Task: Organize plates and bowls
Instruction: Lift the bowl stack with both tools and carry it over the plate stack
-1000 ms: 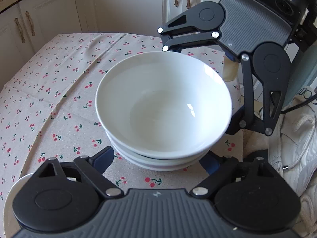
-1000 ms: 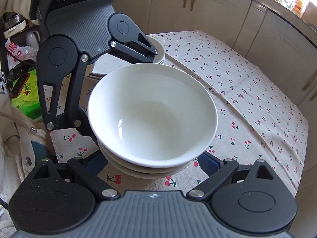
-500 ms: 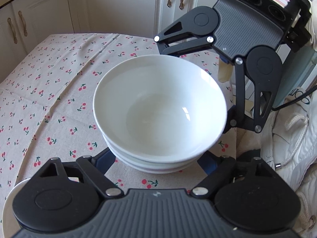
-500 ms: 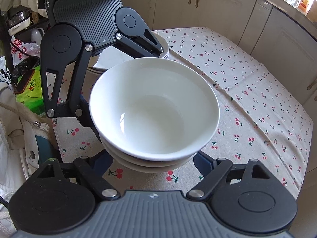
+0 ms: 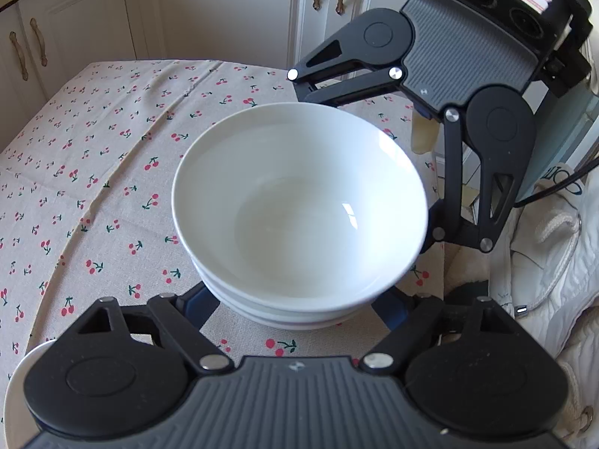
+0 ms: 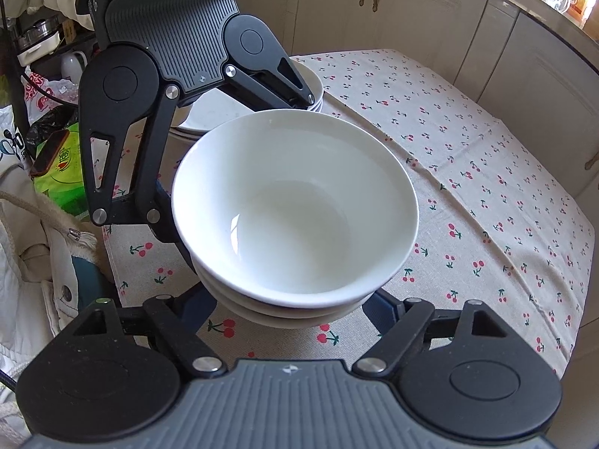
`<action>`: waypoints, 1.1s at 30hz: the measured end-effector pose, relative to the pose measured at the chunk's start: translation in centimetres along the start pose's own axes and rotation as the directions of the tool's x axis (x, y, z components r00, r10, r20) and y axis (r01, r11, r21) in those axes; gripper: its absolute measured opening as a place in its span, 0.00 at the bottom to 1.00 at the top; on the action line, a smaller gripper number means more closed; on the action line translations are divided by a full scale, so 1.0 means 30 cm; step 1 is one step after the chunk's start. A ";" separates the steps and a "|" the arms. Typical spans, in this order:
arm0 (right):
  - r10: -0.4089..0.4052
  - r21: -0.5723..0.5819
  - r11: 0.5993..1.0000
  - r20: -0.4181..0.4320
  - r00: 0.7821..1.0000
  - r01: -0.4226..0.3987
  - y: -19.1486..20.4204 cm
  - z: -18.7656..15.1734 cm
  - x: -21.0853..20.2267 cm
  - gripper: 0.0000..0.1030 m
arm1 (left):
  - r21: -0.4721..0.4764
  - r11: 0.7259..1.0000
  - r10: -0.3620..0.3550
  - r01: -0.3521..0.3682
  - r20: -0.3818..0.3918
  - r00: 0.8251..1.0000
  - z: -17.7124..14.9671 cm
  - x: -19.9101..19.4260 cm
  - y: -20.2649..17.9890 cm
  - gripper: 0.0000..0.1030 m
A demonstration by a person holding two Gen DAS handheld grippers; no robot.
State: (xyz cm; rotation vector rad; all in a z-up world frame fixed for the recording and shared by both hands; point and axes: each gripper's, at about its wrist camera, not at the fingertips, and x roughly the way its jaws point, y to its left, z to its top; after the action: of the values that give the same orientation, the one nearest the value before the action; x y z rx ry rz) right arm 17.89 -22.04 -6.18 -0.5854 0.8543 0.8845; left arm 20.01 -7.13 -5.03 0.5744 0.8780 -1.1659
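Observation:
A stack of white bowls [image 5: 299, 209] fills the middle of both wrist views [image 6: 295, 205]. My left gripper [image 5: 295, 305] has its blue fingertips spread wide against the lower sides of the stack. My right gripper [image 6: 292, 308] clasps the same stack from the opposite side in the same way. Each gripper shows in the other's view, behind the bowls. The stack looks held a little above the cherry-print tablecloth [image 5: 93, 172]. A stack of white plates and bowls [image 6: 239, 112] stands behind the left gripper in the right wrist view.
A white plate rim [image 5: 15, 393] shows at the lower left of the left wrist view. White cabinets [image 6: 411, 7] stand beyond the table. A white jacket [image 5: 543, 280], a green bag [image 6: 63, 176] and clutter lie off the table's near side.
The bowl stack, held between both grippers, has shifted slightly over the tablecloth; the background has slid a little. The grip of both grippers is unchanged.

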 end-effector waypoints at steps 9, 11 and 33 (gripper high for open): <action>0.012 0.018 1.000 -0.008 1.000 -0.012 -0.011 0.007 -0.001 0.84 | -0.007 1.000 0.004 -0.004 0.000 1.000 0.006 -0.003 -0.001 0.83; 0.013 0.025 1.000 -0.009 1.000 -0.012 -0.011 0.008 -0.001 0.84 | -0.010 1.000 0.006 -0.006 0.000 1.000 0.007 -0.005 -0.002 0.83; -0.029 -0.031 0.999 0.002 1.000 0.029 0.004 0.060 -0.085 0.84 | -0.002 0.998 0.061 -0.061 0.023 0.998 0.030 -0.087 -0.029 0.83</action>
State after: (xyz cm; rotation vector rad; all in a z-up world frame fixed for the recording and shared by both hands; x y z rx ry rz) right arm 17.59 -21.72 -3.08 -0.6233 0.8301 0.8728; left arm 19.08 -6.71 -2.32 0.5819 0.8366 -1.1139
